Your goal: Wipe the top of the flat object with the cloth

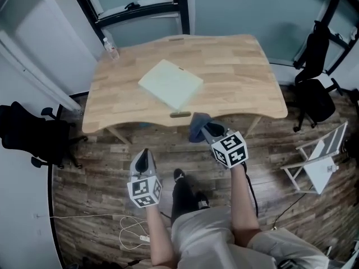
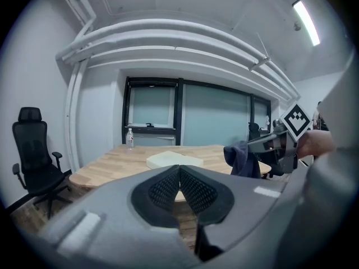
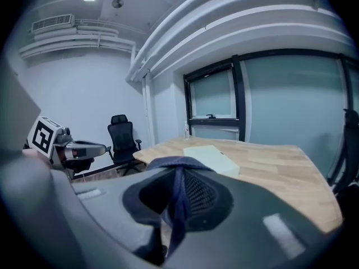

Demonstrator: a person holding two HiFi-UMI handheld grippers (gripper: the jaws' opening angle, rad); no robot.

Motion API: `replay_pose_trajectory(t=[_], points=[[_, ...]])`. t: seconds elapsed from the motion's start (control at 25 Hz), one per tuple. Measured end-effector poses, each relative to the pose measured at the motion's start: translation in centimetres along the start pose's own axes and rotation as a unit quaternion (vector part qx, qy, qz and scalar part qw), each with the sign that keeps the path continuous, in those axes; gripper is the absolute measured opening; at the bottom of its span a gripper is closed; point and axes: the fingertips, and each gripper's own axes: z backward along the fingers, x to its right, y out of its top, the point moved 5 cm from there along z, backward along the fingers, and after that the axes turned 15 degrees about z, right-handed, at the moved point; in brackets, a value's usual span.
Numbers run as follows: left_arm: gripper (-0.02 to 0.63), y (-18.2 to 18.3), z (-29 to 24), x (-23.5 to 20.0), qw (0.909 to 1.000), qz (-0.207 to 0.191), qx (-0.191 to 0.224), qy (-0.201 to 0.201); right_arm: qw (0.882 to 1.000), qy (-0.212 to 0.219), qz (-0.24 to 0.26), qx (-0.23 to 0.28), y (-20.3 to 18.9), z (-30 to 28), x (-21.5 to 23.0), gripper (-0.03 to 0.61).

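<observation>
A pale green flat slab [image 1: 170, 83] lies on the wooden table [image 1: 235, 66], a little left of its middle; it shows as well in the left gripper view [image 2: 174, 159] and the right gripper view [image 3: 212, 156]. My right gripper [image 1: 206, 126] is shut on a dark blue cloth [image 1: 197, 125], held in the air just off the table's near edge; the cloth [image 3: 175, 200] hangs between its jaws. My left gripper [image 1: 143, 157] is shut and holds nothing, lower and left, over the floor. Its pads [image 2: 196, 190] meet in front of the camera.
A clear water bottle [image 1: 111, 49] stands at the table's far left corner. A black office chair [image 1: 33, 136] stands left of the table, another [image 1: 314, 88] on the right beside a white folding chair [image 1: 320, 158]. Cables [image 1: 132, 231] lie on the wooden floor.
</observation>
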Motion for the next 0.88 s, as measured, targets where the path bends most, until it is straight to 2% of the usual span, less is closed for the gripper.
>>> replay_pose_trajectory(t=[0.2,0.48,0.88], points=[[0.008,0.4,-6.0,-2.7,0.9995,0.023,-0.02,-0.006,1.0,0.006,-0.01,-0.022,-0.5,-4.7,1.4,0.049],[0.008,1.4,-14.0,-6.2,0.9982,0.034,-0.047,-0.018,0.999,0.015,-0.021,-0.046,-0.3,-12.3,3.9,0.049],[0.008,5.9,-22.9,-10.7,0.9961,0.05,-0.065,-0.031,0.997,0.001,-0.04,-0.067,3.3,-20.7,8.1,0.049]])
